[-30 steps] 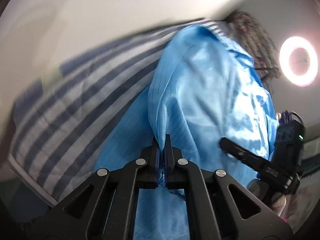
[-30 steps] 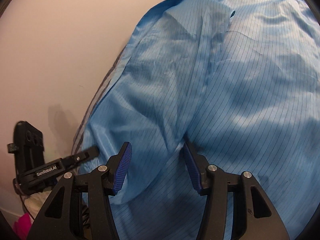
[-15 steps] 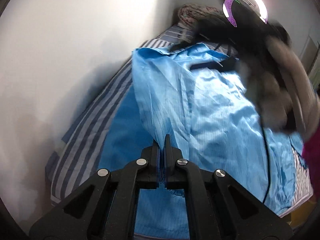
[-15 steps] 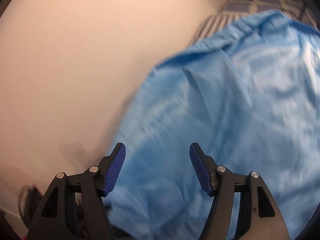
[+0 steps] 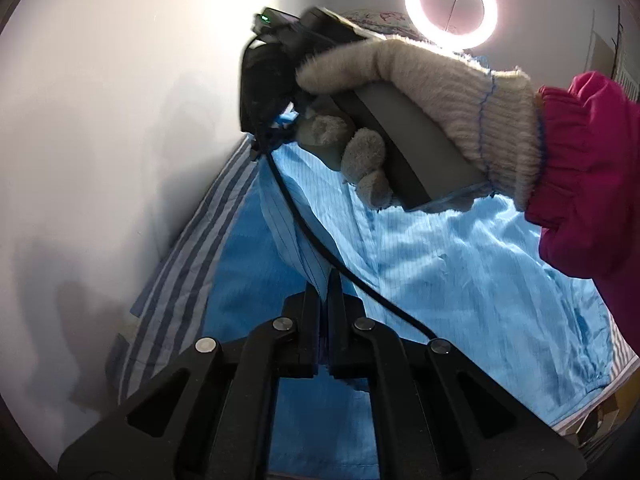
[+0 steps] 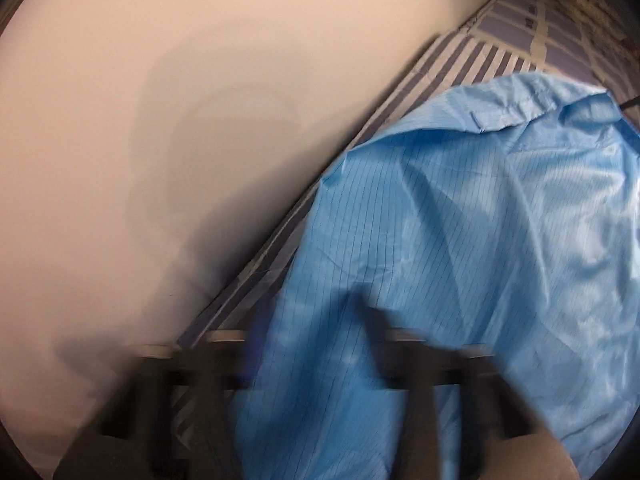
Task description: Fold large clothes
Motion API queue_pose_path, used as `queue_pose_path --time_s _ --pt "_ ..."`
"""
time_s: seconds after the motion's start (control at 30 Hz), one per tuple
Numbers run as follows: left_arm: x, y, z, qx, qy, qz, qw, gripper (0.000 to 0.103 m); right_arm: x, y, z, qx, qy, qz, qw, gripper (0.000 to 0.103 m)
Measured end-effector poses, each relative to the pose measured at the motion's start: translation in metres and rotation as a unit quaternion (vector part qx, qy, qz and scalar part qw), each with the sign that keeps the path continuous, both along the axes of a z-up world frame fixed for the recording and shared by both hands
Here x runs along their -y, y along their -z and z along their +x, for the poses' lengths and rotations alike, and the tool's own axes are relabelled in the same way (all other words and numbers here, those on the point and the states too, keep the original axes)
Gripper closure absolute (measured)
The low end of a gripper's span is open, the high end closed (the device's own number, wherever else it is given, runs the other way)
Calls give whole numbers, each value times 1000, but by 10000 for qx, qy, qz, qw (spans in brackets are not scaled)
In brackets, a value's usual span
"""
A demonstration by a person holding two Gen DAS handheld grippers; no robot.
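The coat [image 5: 460, 272], a large blue garment of thin striped cloth, lay spread over the bed [image 5: 180, 264], close beside the wall [image 5: 100, 120]. In the left wrist view its long axis ran from the near lower edge up and away toward the ring light [image 5: 451, 5], roughly along the wall. One long edge was lifted into a ridge that rose from the far end down to the left gripper [image 5: 324, 280]. In the right wrist view the coat [image 6: 460, 240] filled the lower right, and a hemmed end with a small tab lay toward the upper right, next to the striped sheet [image 6: 460, 68].

The left gripper was pressed together on that raised fold of the coat, cloth pinched between its two black fingers [image 5: 310, 304].

The right gripper [image 5: 276, 136] showed in the left wrist view, held above the far part of the coat by a gloved hand [image 5: 420, 92] with a pink sleeve [image 5: 588, 184]. Its tip sat just at the coat's far edge, but whether its fingers were apart or together on cloth I could not tell. In its own view the gripper [image 6: 312, 360] was smeared by motion blur over the coat, so its state could not be read there either.

A black cable [image 5: 320, 248] ran from the right gripper down across the coat toward the left one.
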State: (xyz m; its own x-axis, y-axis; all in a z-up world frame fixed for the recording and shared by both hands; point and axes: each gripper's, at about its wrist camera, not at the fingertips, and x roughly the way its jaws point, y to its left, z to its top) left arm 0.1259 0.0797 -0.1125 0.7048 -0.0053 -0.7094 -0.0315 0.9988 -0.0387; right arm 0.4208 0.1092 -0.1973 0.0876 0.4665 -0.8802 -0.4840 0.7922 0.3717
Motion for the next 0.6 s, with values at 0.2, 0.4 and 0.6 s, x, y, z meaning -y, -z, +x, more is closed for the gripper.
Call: queue_pose_path --time_s 0.2,0.4,0.6 --pt "10 -21 -11 362 196 461 9981 103 46 -15 1 121 461 722 9962 103" --pt "41 -32 -29 527 815 911 9911 103 135 -41 -12 225 1148 1443 9826 103" --pt "85 -20 -52 286 1721 1037 9792 103 235 -13 -35 25 1934 1724 9659 103"
